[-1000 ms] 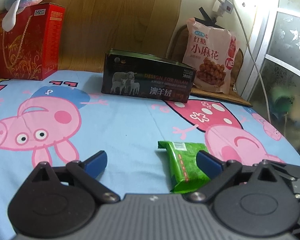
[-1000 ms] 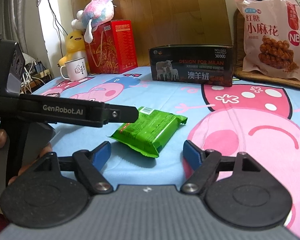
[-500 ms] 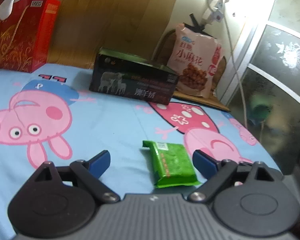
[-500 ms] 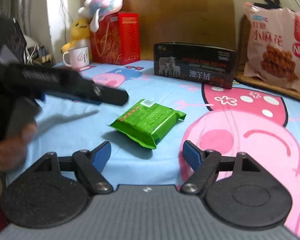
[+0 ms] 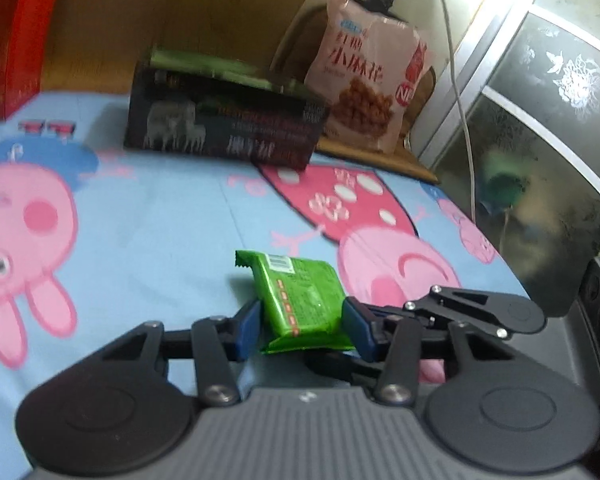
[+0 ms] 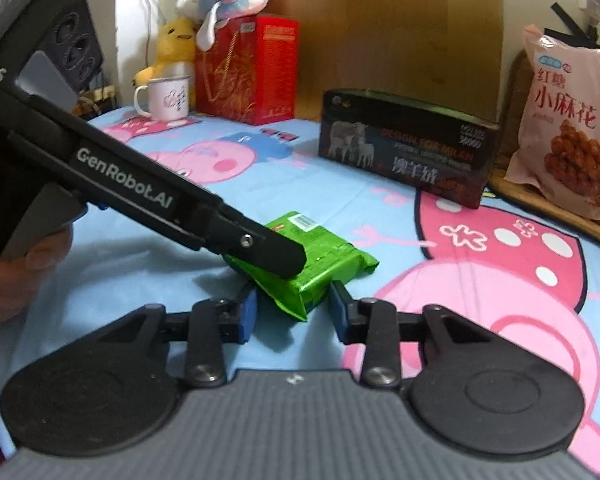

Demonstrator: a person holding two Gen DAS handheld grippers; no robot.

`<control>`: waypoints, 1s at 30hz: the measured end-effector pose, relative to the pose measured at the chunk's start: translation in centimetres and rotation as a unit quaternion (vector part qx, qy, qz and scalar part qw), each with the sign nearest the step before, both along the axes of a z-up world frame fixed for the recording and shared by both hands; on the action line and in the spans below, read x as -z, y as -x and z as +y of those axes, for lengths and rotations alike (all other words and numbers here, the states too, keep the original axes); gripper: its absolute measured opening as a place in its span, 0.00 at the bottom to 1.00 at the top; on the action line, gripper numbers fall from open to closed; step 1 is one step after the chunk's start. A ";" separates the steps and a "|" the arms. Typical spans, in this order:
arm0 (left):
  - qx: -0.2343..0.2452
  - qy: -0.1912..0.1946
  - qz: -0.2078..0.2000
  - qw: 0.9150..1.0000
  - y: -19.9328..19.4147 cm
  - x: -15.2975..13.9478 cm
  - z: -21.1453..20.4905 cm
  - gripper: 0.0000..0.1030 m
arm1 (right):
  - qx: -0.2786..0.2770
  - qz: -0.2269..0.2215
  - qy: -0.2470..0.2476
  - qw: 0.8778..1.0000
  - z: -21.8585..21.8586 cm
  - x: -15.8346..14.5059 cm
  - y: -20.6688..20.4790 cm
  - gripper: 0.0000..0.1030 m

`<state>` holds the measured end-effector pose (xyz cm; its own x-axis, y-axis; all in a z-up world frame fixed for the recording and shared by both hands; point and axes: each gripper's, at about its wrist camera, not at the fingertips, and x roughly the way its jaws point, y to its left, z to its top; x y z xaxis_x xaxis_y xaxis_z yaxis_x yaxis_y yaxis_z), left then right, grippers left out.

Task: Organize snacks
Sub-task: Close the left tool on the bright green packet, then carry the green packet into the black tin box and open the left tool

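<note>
**Green snack packet caught between both tools**

Green foil fills the left wrist view: the snack packet sits between the blue pads of the left hand-held gripper, whose jaws have just been closing from wide open and now press its two long sides. The packet's far end tilts up off the cartoon-print bed sheet. At 12 o'clock stands the dark box, with the pink snack bag at 1 o'clock behind it.

From the right wrist view, the right hand-held gripper has also just been narrowing; its pads flank the near corner of the packet, but whether they truly pinch it I cannot tell. The left tool's black arm comes in from 10 o'clock, covering part of the packet. A red gift box and mug stand at 11 o'clock.

The packet, lying free a moment earlier, appears secured and ready to be carried, probably toward the box.
</note>
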<state>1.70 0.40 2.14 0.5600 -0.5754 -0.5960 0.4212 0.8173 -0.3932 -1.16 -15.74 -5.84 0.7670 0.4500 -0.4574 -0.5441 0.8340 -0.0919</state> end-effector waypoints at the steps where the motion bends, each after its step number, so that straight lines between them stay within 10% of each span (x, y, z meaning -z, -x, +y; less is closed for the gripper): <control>1: -0.002 0.000 -0.011 1.000 -0.2 -0.7 0.0 0.42 | 0.002 -0.005 -0.010 1.000 -0.1 -0.3 -0.1 0.38; 12: -0.058 -0.011 -0.140 0.988 -11.0 -7.7 -0.6 0.47 | 0.015 -0.117 -0.042 0.992 0.3 -7.9 -9.4 0.37; 17: -0.099 -0.072 -0.116 0.986 -17.7 -5.8 -1.6 0.57 | 0.050 -0.096 -0.040 0.993 1.5 -8.6 -16.7 0.39; 30: -0.151 -0.093 -0.141 0.974 -8.1 -5.4 0.0 0.67 | 0.088 -0.034 -0.144 0.985 -3.0 -4.7 -8.3 0.55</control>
<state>9.78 0.45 7.56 0.8434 -0.2564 -0.4721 0.2206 0.9666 -0.1308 7.13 -18.73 -1.09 0.8698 0.4101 -0.2743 -0.3886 0.9120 0.1311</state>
